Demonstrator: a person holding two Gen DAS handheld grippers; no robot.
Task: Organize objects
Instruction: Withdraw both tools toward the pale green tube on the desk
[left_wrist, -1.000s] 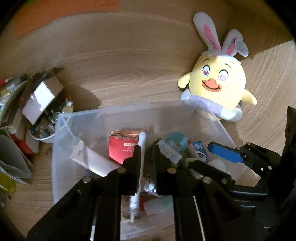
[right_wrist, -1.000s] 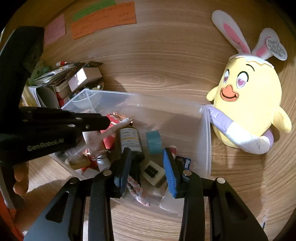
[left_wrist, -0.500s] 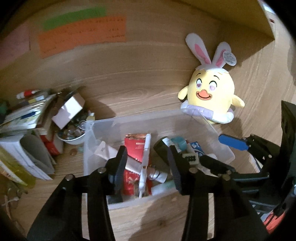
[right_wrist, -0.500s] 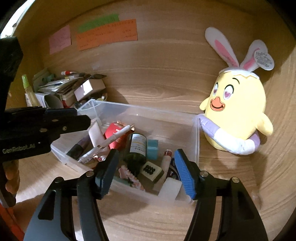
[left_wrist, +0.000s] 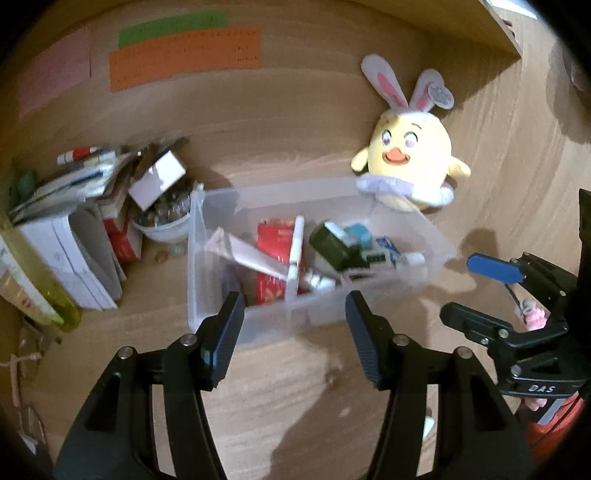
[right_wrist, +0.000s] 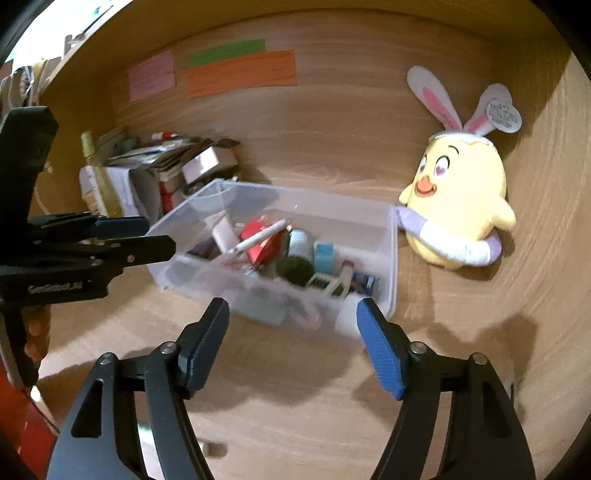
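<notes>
A clear plastic bin (left_wrist: 199, 258) (right_wrist: 392, 258) stands on the wooden desk. It holds a white pen (left_wrist: 295, 254) (right_wrist: 258, 240), a red packet (left_wrist: 275, 240) (right_wrist: 260, 243), a dark bottle (left_wrist: 330, 245) (right_wrist: 299, 240), a teal tape roll (right_wrist: 324, 255) and several other small items. My left gripper (left_wrist: 293, 325) is open and empty, just in front of the bin. My right gripper (right_wrist: 291, 332) is open and empty, also in front of the bin. Each gripper shows at the side of the other's view.
A yellow bunny-eared plush (left_wrist: 410, 166) (right_wrist: 458, 206) sits right of the bin against the wall. A stack of books and boxes (left_wrist: 70, 229) (right_wrist: 147, 173) and a white bowl of small things (left_wrist: 166, 218) stand to the left. Sticky notes (right_wrist: 240, 70) hang on the back wall.
Both grippers have pulled back out of the bin toward me and opened wide. The left let go of the white pen, which now lies in the bin.
</notes>
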